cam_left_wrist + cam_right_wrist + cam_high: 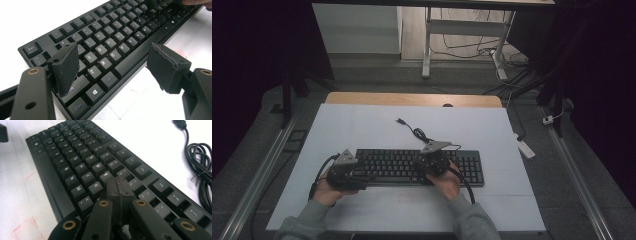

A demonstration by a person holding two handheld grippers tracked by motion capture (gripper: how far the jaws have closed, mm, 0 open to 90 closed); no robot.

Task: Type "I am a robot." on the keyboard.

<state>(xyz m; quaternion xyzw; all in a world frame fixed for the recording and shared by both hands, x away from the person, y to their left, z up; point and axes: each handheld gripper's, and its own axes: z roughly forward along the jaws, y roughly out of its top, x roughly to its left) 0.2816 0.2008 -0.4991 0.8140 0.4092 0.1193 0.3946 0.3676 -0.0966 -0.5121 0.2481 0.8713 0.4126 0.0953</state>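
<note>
A flat black plastic keyboard lies lengthwise across the white table, directly beneath both tools. The right gripper, jaws pressed together and empty, points down at keys near L; the left gripper straddles the near-left corner, wide apart.

Black tongs, brass screws, grey sleeves
</note>
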